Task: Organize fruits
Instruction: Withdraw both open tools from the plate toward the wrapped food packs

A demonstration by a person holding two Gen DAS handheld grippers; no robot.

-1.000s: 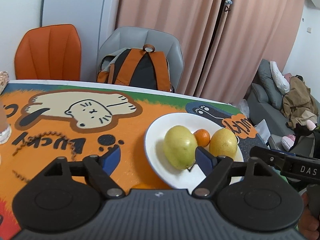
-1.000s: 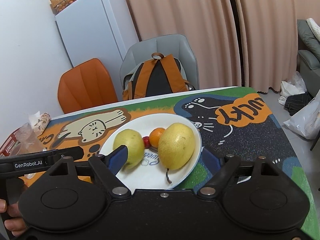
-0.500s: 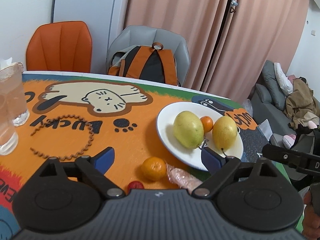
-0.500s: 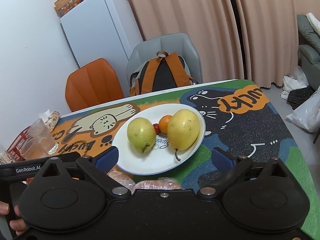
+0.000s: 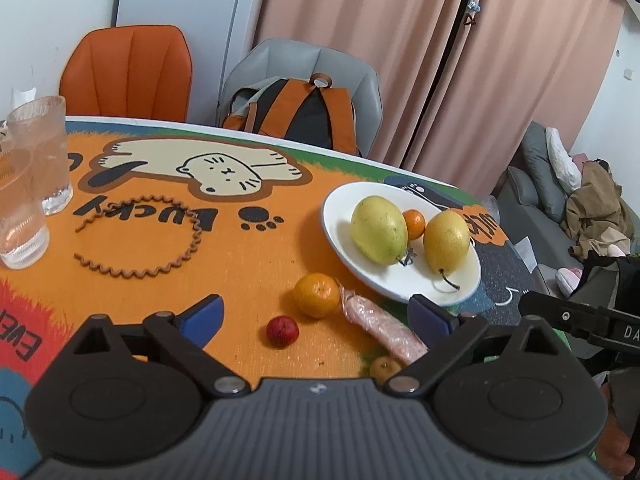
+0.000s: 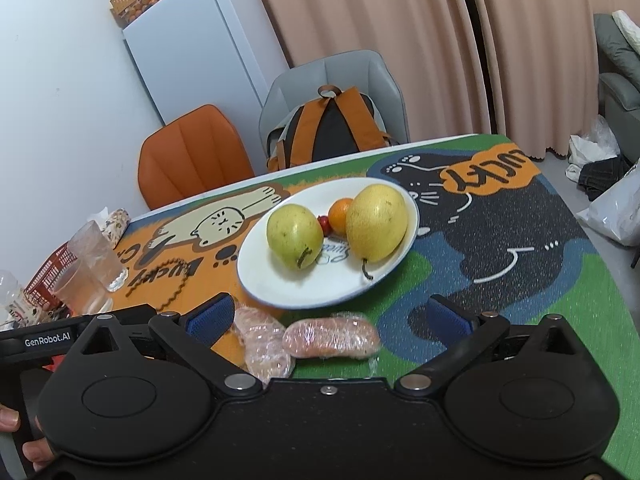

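Fruits sit in two groups on the counter [image 5: 168,276]: two yellow-green pears [image 5: 379,229], a small orange [image 5: 414,223] and a red berry [image 6: 323,222] already lie on the white plate [image 5: 400,286], while a loose mandarin [image 5: 316,294], a small red fruit [image 5: 282,331] and a small yellowish fruit [image 5: 385,367] rest on the cloth just short of it, beside plastic-wrapped sausages [image 6: 331,338].

The left claw [image 5: 316,316] hangs with its blue pads spread wide and nothing between them; the right claw [image 6: 330,318] is likewise apart and empty.

The mandarin looks light and round, with a soft skin that would likely dent under a hard squeeze — best taken across its widest middle. The red fruit is smaller and probably smooth, so it may roll or slip out; a gentle, centred pinch seems wise.
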